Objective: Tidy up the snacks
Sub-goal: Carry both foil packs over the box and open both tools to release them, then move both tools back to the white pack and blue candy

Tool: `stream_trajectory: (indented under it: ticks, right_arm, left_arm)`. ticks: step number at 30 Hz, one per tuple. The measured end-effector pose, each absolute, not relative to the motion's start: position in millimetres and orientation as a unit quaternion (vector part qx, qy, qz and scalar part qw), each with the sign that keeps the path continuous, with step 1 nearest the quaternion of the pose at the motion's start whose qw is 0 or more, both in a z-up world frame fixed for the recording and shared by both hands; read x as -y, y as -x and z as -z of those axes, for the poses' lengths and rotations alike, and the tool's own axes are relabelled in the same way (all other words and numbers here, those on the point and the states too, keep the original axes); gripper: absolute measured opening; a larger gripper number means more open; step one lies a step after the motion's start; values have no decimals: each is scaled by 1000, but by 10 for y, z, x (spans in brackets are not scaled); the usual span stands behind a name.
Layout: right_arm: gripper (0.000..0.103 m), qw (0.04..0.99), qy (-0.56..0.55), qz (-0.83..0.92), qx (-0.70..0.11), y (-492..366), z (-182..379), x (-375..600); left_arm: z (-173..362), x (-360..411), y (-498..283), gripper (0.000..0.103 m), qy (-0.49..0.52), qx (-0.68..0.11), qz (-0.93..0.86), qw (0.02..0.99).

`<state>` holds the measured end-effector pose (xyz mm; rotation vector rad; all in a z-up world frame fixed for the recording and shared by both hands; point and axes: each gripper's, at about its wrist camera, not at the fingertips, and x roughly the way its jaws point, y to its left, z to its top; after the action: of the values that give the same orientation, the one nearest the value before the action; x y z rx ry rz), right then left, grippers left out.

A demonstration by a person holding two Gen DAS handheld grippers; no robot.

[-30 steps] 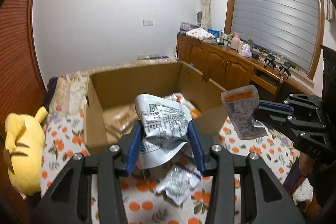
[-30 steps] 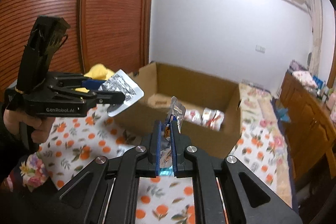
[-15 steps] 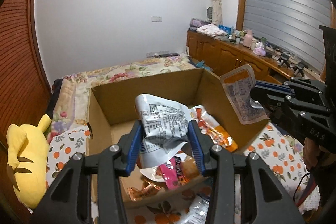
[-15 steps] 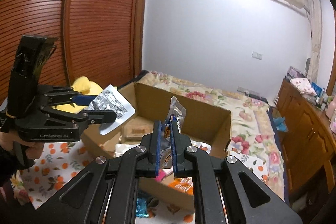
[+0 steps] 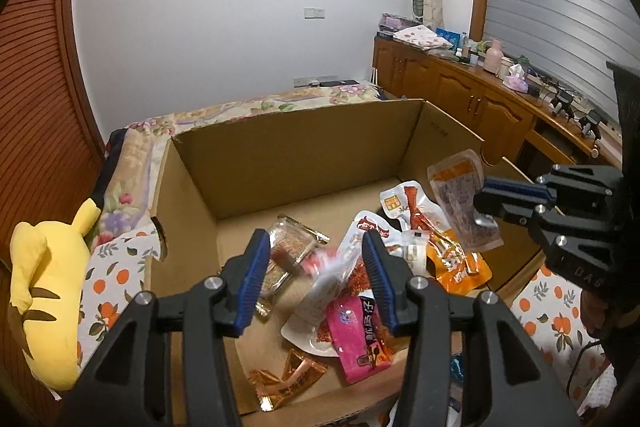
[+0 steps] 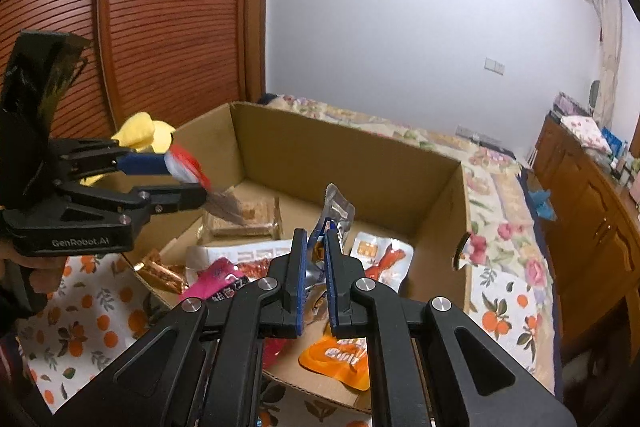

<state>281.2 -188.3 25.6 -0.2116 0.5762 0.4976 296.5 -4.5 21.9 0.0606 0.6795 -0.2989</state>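
Both grippers have come fwd over the cardboard box (image 5: 304, 147), which a sec ago sat further off. Left gripper (image 5: 316, 273) had a crumpled white packet pinched; now its jaws are opening and the packet (image 5: 326, 285) is a blur dropping between them, no longer pressed. Right gripper (image 6: 316, 279) is clamped nearly closed on a thin silver-and-orange pouch (image 5: 460, 203), hanging above the box's right side, not let go yet. Inside the box already: a pink pack (image 5: 360, 331), an orange pack (image 5: 464, 267), a clear cracker pack (image 5: 286, 251) + a few more. So most looks boxed; what's left seems to be this pouch, plus maybe bits on the orange-print sheet (image 5: 540, 307) by the box, partly hidden
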Motion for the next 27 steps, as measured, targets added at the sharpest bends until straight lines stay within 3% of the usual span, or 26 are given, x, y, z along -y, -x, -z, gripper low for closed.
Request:
stream_trajectory:
  ticks: [5, 12, 19, 20, 27]
  right_arm:
    - [7, 923, 97, -238, -287, -2834, -223, 1884]
    - [30, 929, 86, -237, -273, -2672, -339, 1917]
    - [58, 937, 79, -231, -248, -2243, -518, 2001]
    - [61, 938, 75, -232, -246, -2160, -535, 2020]
    - [68, 938, 52, -230, -255, -1781, -501, 2095]
  left_arm:
    - [-221, 15, -2936, 48, -27, -331, 144, 932]
    - [-325, -25, -2745, 54, -17, -320, 146, 936]
    - [-460, -66, -2362, 68, -19, -299, 156, 941]
    - [-471, -68, -2307, 76, -19, -297, 158, 942]
    - [-452, -46, -1843, 77, -28, -292, 177, 939]
